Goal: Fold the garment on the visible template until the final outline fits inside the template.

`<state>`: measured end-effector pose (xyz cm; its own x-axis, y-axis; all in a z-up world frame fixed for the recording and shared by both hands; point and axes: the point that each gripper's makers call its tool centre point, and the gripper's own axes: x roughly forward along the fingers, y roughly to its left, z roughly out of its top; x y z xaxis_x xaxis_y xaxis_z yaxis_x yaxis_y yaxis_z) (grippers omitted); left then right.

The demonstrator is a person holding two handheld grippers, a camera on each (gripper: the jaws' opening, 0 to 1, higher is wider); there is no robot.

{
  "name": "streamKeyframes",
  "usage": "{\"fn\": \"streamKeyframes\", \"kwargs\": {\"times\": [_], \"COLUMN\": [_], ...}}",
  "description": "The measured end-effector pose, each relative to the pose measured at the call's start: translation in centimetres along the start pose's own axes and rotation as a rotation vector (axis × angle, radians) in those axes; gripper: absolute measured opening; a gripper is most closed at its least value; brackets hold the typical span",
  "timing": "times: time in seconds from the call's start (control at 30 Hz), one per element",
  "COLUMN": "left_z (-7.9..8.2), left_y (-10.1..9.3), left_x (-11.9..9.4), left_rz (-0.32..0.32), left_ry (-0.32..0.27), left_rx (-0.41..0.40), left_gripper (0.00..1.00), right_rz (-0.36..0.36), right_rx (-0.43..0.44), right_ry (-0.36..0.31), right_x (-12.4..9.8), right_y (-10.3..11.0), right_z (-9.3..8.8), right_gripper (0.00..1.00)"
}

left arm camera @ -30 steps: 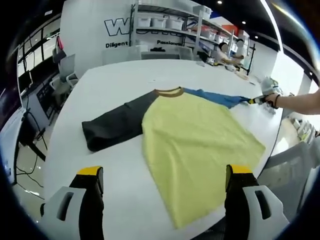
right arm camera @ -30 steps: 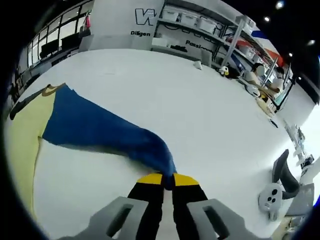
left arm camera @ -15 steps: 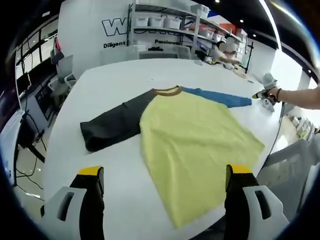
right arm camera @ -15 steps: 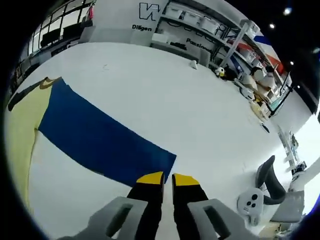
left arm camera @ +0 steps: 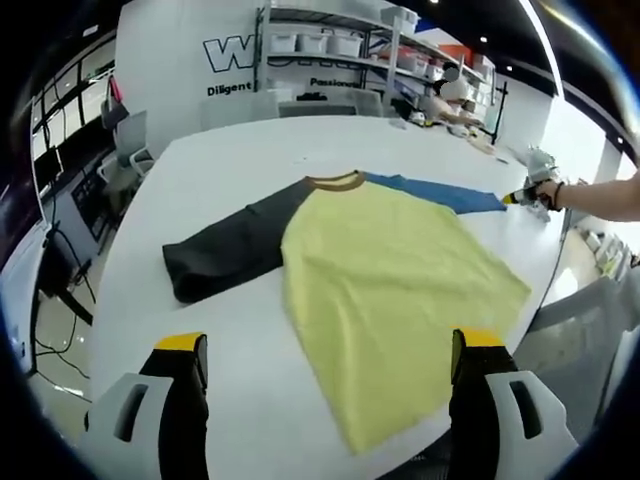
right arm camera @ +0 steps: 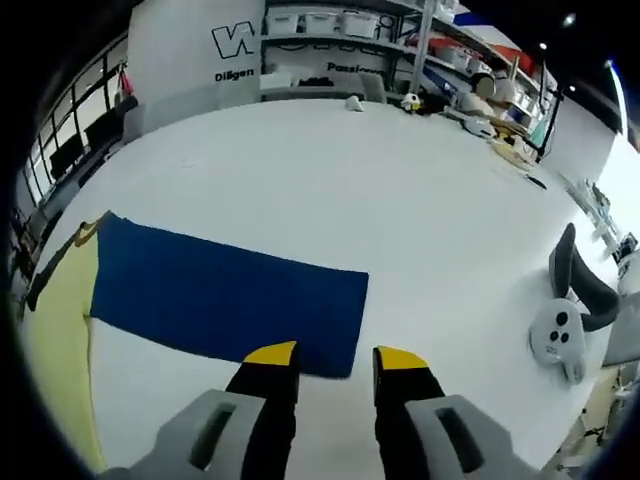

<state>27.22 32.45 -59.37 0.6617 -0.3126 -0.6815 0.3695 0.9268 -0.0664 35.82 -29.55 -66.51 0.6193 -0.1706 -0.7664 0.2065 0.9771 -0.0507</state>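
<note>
While your left gripper (left arm camera: 325, 365) waits wide open at the bottom of its view, the yellow cloth shirt (left arm camera: 385, 290) with one dark grey sleeve (left arm camera: 230, 250) and one blue sleeve (right arm camera: 225, 300) lies flat on the white table (right arm camera: 400, 200). Your right gripper (right arm camera: 335, 355) is open too, its yellow tips just off the blue sleeve's end.

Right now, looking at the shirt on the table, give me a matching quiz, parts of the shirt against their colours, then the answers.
Things:
1. body of the shirt
2. sleeve by the right gripper
3. other sleeve
4. collar

Colours:
A. blue
B. brown
C. pale yellow
D. dark grey

Pairs: 1-C, 2-A, 3-D, 4-B
</note>
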Motion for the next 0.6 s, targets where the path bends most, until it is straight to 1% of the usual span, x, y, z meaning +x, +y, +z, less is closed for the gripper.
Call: {"fn": "streamKeyframes", "kwargs": {"times": [0.13,0.23,0.27,0.3,0.33,0.43,0.47,0.5,0.57,0.6], "left_z": [0.1,0.07,0.02,0.02,0.01,0.11,0.13,0.24,0.34,0.32], "left_y": [0.15,0.2,0.32,0.38,0.45,0.54,0.55,0.57,0.57,0.52], "left_x": [-0.12,-0.17,-0.19,-0.2,-0.2,-0.22,-0.23,-0.23,-0.24,-0.26], "left_rz": [0.007,0.009,0.014,0.016,0.018,0.022,0.023,0.026,0.029,0.027], "left_ry": [-0.001,0.002,0.006,0.007,0.008,0.006,0.007,0.002,-0.003,-0.002], "left_rx": [0.001,0.003,0.005,0.006,0.006,0.009,0.009,0.009,0.008,0.009], "left_gripper": [0.99,0.99,0.99,0.99,0.99,0.99,0.99,0.99,0.99,0.99], "right_rz": [-0.002,0.002,0.005,-0.007,-0.006,-0.018,-0.021,-0.031,-0.018,-0.014], "right_rx": [0.049,0.066,0.066,0.053,0.07,0.077,0.079,0.09,0.097,0.116], "right_ry": [0.023,0.02,0.03,0.02,0.016,0.017,0.015,0.014,0.005,0.009], "right_x": [0.65,0.77,0.94,0.86,0.84,0.76,0.72,0.7,0.81,0.85], "right_y": [-0.17,-0.04,0.22,0.07,0.24,0.13,0.07,-0.1,0.15,0.43], "right_z": [-0.65,-0.63,-0.85,-0.68,-0.61,-0.62,-0.62,-0.64,-0.49,-0.55], "right_gripper": [0.25,0.24,0.24,0.22,0.22,0.17,0.14,0.09,0.04,0.03]}}
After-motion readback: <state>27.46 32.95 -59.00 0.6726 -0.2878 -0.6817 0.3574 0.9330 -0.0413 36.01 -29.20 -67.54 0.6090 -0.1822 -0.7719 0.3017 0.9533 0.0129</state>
